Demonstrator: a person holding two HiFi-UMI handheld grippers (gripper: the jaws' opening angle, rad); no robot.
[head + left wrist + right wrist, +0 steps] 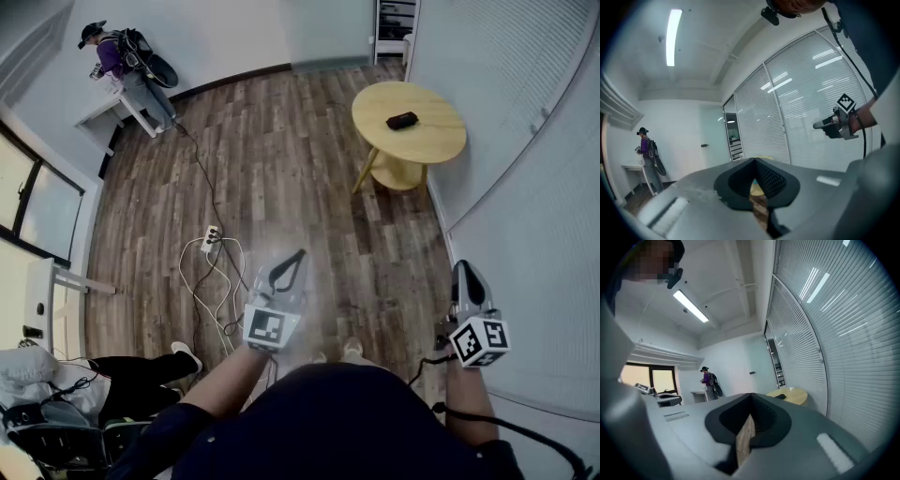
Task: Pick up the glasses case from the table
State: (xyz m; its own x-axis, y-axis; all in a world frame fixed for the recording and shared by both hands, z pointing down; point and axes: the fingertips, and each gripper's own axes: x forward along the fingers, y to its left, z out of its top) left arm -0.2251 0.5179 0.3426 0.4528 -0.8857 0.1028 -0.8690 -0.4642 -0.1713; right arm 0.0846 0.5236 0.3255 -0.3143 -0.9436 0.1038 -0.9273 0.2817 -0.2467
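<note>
Left gripper (300, 253) and right gripper (463, 269) are squeezed together, empty. If not opened, they might knock the glasses case (402, 120) off the table (441, 142).

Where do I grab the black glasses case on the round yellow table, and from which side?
Across its narrow width at mid-length, coming from above: the black oblong glasses case lies flat on the round yellow wooden table, well inside its rim.

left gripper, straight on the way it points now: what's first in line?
Probably the round table: the left gripper points across bare floor toward it, and it shows right behind the shut jaws in the left gripper view. Depth unclear.
</note>
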